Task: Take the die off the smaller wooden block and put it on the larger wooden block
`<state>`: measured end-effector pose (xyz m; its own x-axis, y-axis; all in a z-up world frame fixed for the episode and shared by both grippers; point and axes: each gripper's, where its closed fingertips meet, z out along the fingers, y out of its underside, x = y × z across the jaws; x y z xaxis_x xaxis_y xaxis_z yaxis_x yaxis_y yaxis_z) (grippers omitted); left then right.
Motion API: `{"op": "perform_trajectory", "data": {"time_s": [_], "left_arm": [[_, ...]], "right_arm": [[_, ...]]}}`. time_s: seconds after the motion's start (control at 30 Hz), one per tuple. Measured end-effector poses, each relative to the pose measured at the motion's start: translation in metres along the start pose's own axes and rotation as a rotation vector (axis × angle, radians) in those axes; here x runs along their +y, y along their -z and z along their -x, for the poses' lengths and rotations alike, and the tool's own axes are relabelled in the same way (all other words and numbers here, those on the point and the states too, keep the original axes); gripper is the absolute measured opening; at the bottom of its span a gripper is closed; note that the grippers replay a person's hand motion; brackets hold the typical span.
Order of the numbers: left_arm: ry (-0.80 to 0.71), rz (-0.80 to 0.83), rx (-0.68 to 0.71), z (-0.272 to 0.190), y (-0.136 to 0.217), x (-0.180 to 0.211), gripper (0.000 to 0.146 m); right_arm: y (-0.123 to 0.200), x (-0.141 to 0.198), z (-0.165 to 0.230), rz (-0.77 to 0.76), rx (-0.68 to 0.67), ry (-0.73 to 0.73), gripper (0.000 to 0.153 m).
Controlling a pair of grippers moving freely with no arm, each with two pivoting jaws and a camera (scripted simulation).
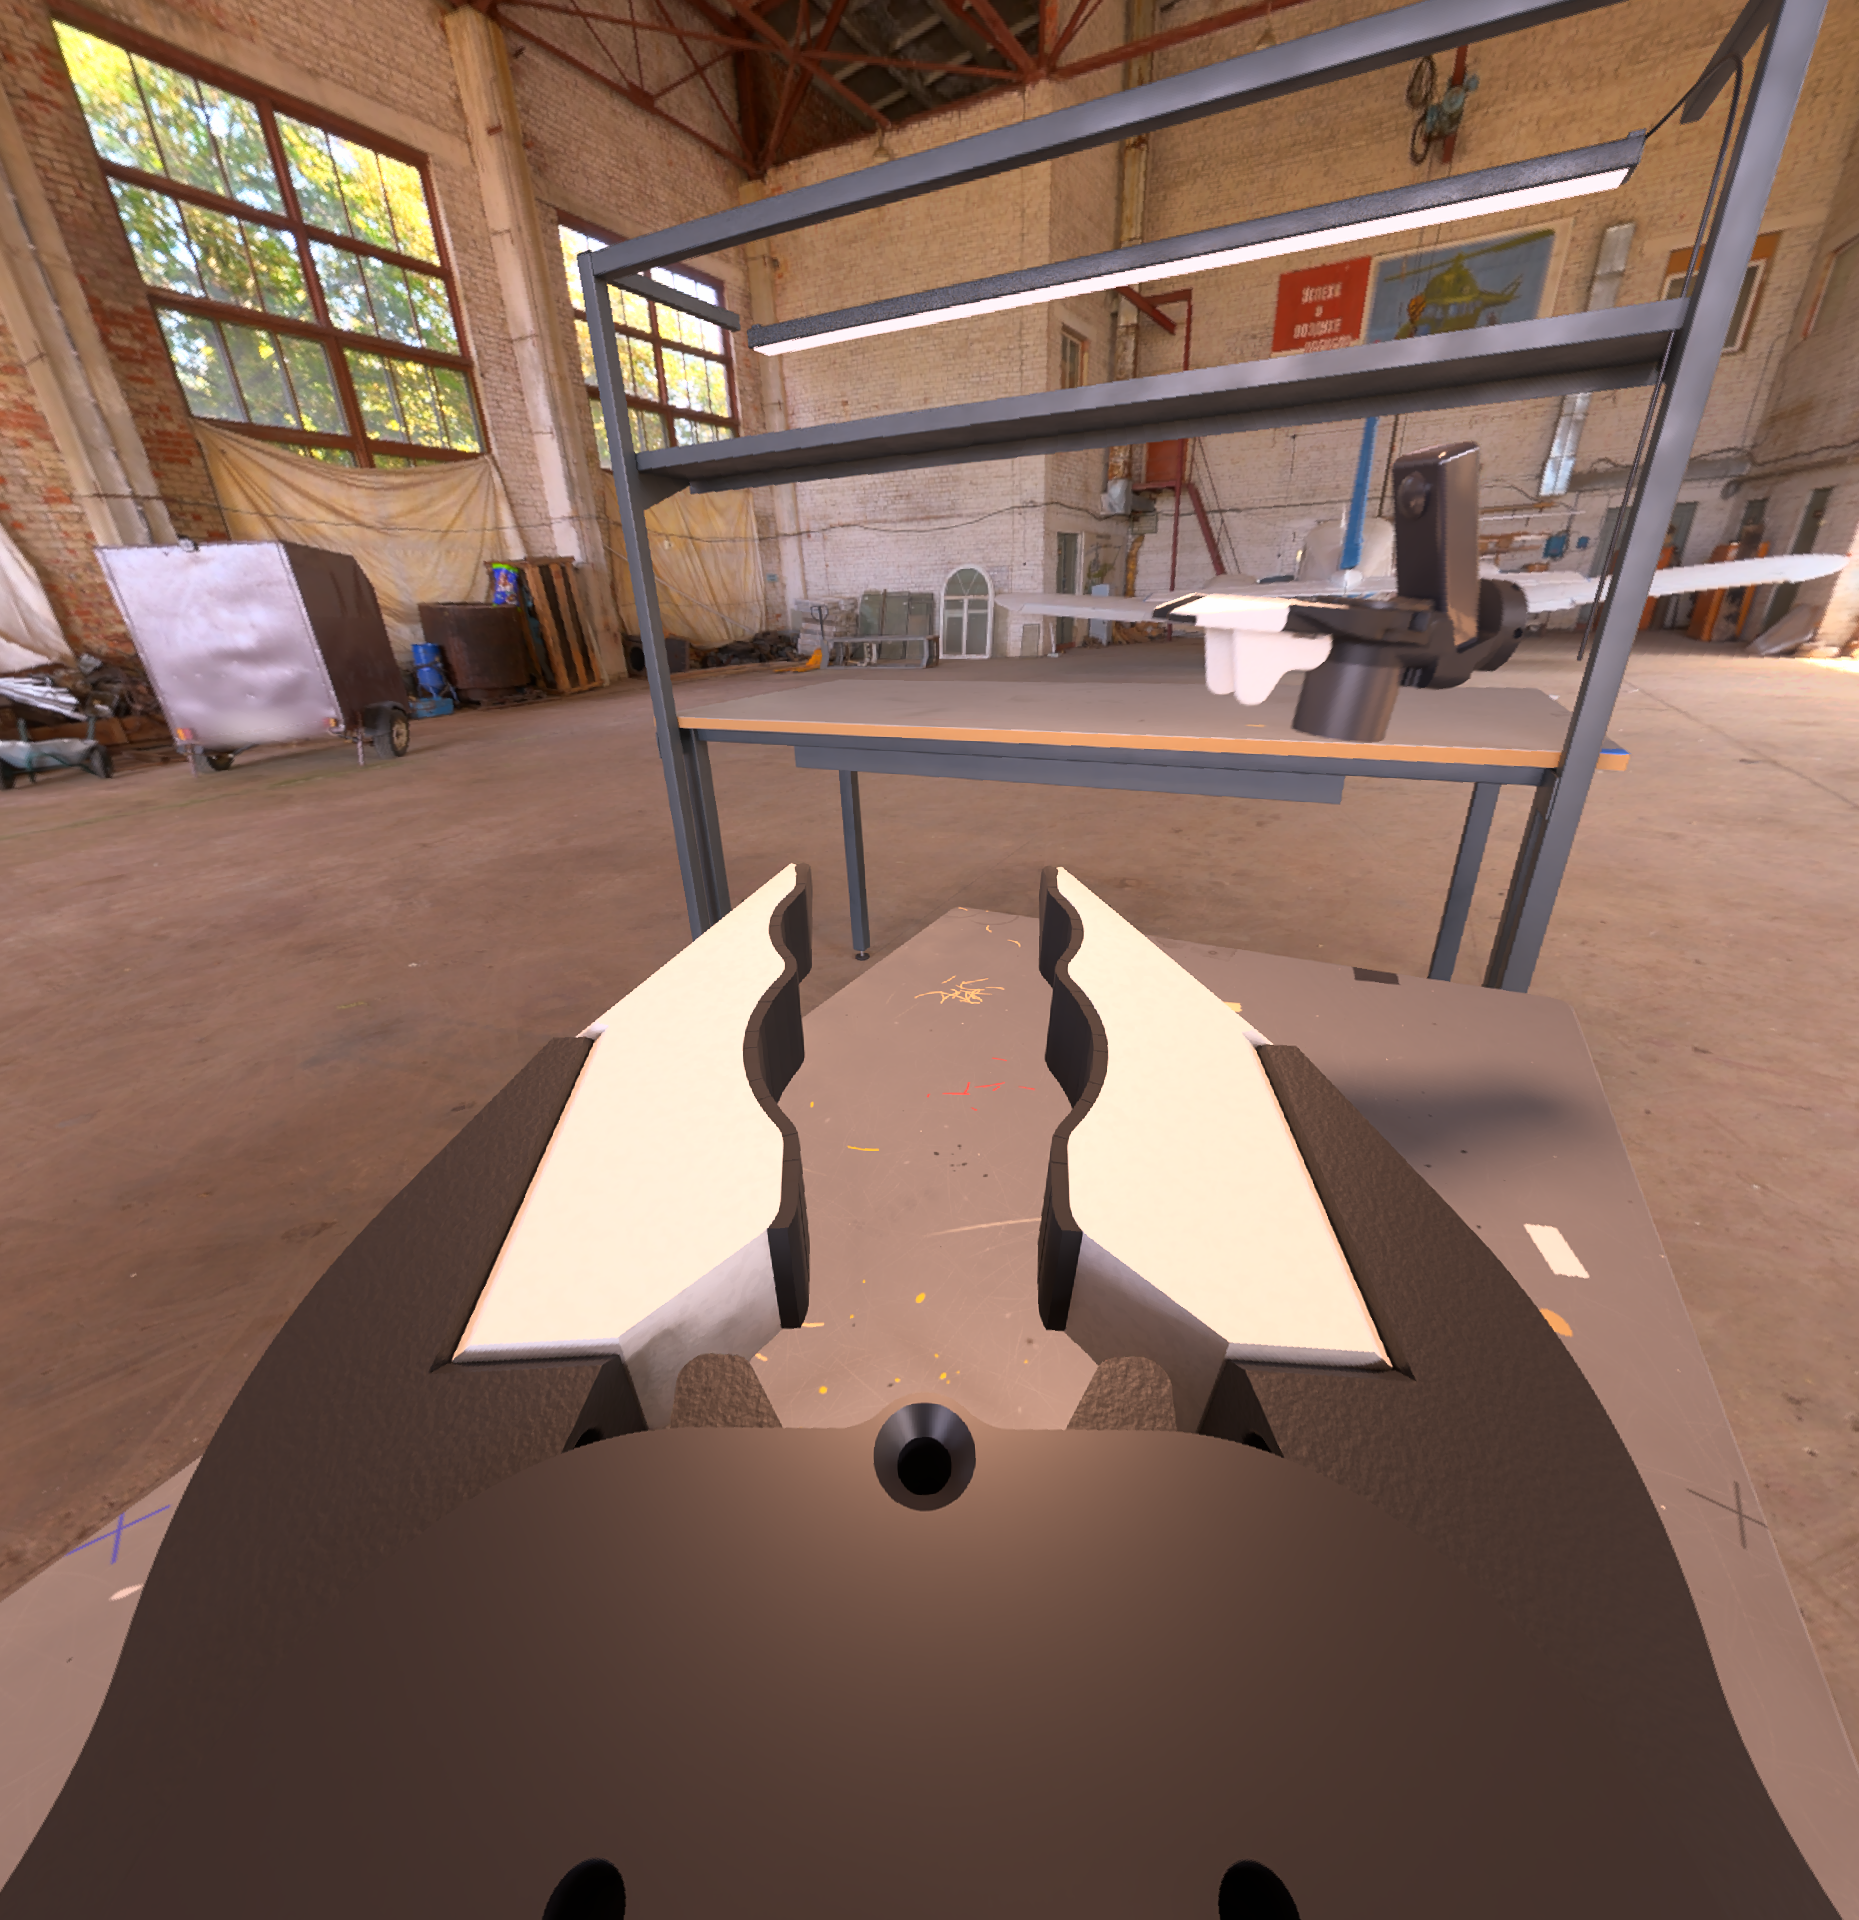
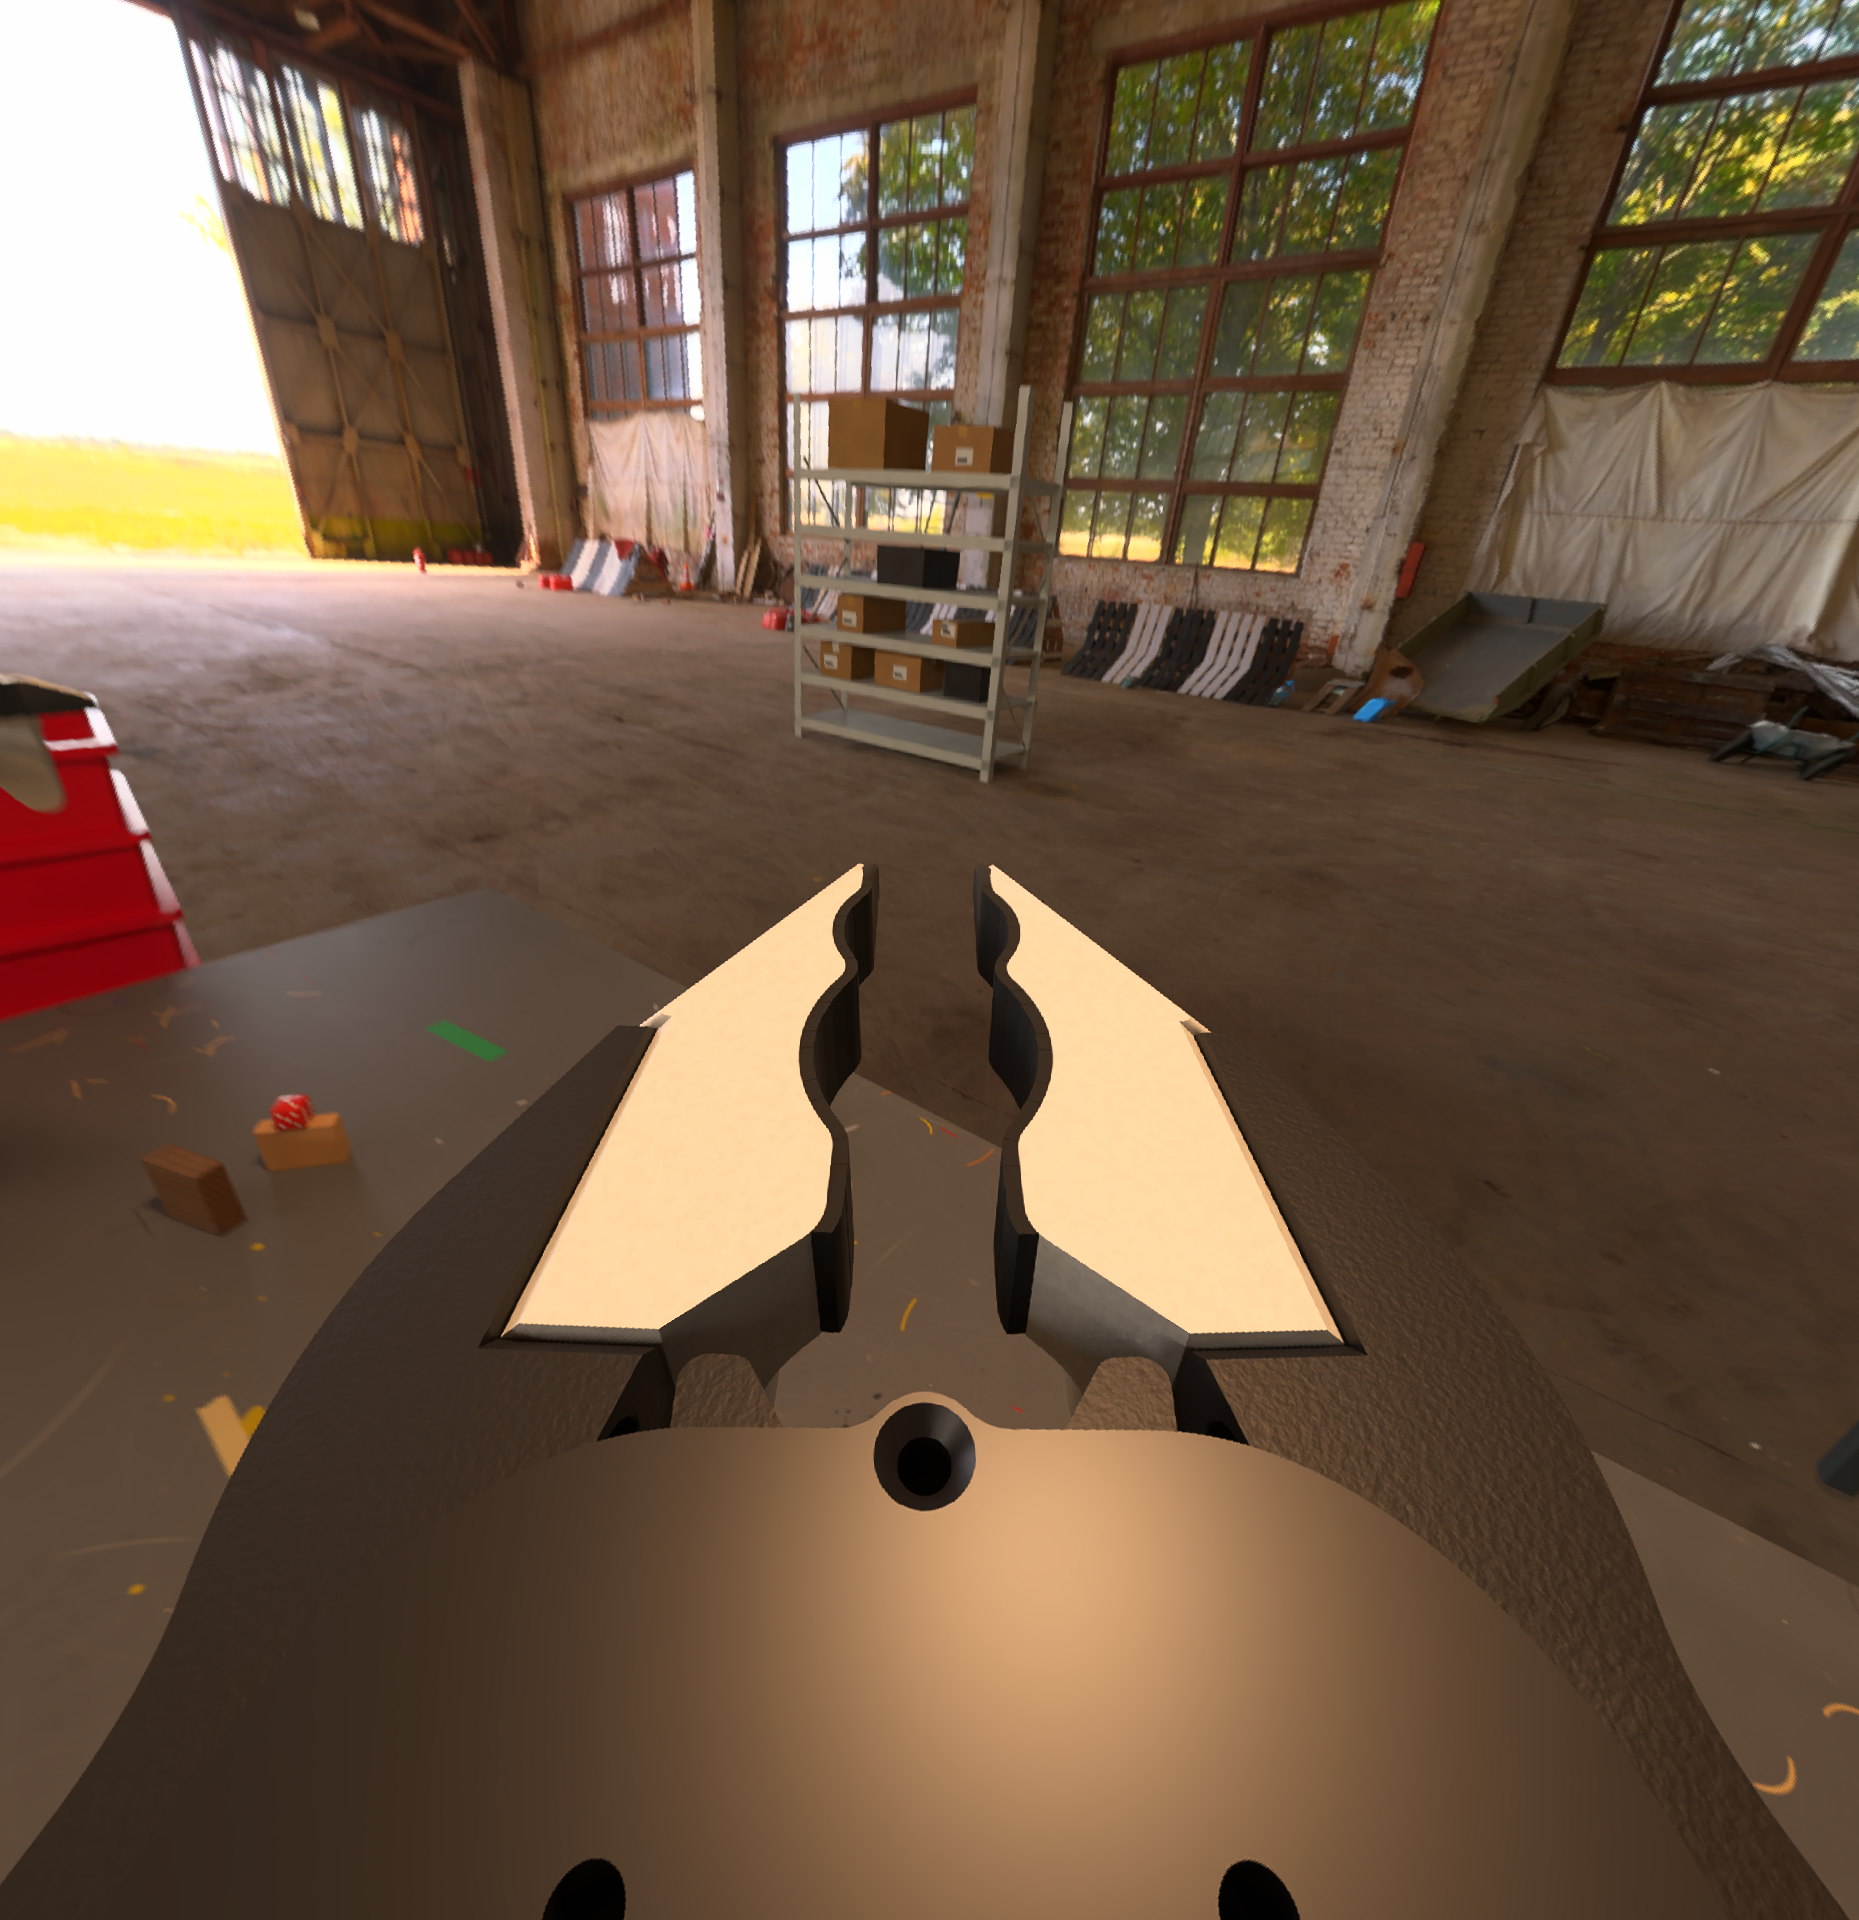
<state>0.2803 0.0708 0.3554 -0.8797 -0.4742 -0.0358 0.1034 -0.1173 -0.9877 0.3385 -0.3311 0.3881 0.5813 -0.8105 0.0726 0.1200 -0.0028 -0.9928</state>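
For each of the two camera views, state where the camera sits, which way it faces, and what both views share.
Left wrist view: on the left gripper, facing along its open fingers over the grey table toward a workbench; the right gripper shows far off.
Right wrist view: on the right gripper, facing the shelving unit; die and blocks lie left.
Shared: the grey table.

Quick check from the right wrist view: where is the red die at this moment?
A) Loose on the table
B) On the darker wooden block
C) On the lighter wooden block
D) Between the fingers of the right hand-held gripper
C: the red die sits on top of the lighter wooden block, while the darker wooden block beside it is bare and the right hand-held gripper is open and empty.
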Motion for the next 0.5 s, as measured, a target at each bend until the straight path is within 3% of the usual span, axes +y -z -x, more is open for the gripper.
{"op": "perform_trajectory", "data": {"time_s": [0.23,0.5], "left_arm": [[0.007,-0.036,0.024,-0.009,0.009,-0.011,0.042],[-0.013,-0.033,0.020,-0.012,0.011,-0.012,0.038]], "right_arm": [[0.037,-0.034,0.019,-0.082,-0.047,-0.038,0.002],[0.009,-0.020,0.031,-0.021,-0.129,-0.030,0.000]]}}
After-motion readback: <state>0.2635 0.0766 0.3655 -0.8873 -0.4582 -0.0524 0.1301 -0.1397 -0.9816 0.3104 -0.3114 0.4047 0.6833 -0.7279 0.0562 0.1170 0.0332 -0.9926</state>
